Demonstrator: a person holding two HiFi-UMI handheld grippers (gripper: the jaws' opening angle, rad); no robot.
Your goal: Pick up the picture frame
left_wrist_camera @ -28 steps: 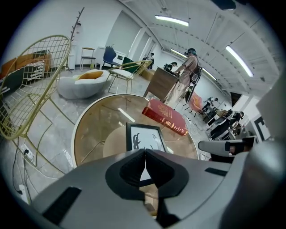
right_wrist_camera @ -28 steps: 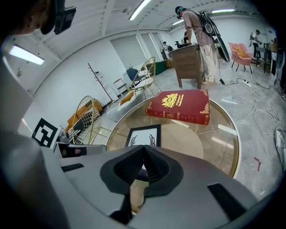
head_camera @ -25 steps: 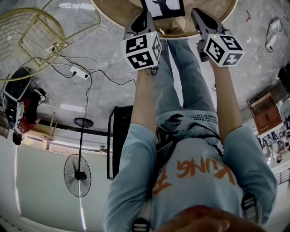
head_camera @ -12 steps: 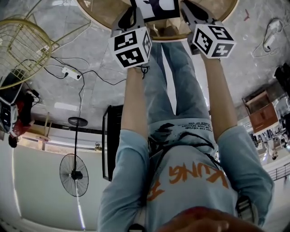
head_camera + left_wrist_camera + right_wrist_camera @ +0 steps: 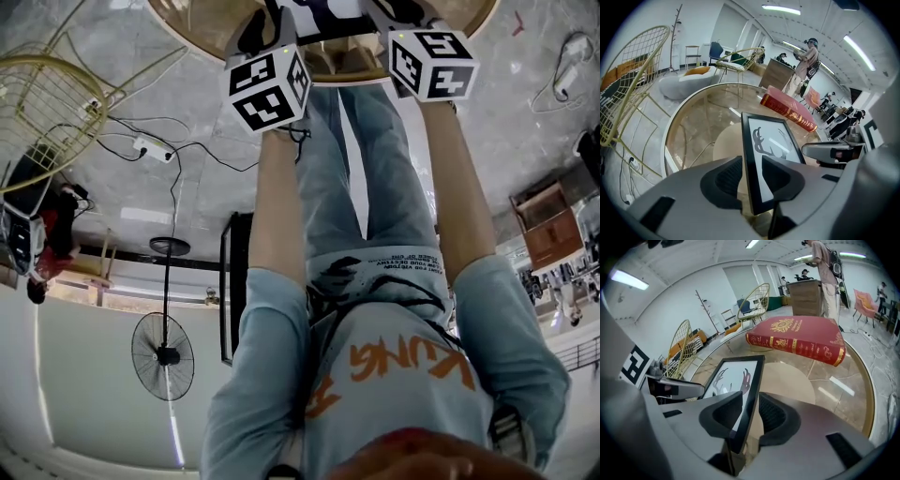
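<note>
A black picture frame with a black-and-white antler print stands tilted on the round glass table. My left gripper straddles its left edge and my right gripper its right edge. In the left gripper view the frame runs between the pads of the left gripper. In the right gripper view its other edge sits inside the right gripper. Both pairs of jaws have just been opening. They stand open around the frame, with a slim gap showing beside the edge.
A thick red book lies on the glass behind the frame, also the red book. A gold wire chair, a power strip with cables and a standing fan are on the floor to the left. People stand far off.
Both grippers have slid toward the table at the top of the head view, and their marker cubes now sit closer to the frame's two sides.
</note>
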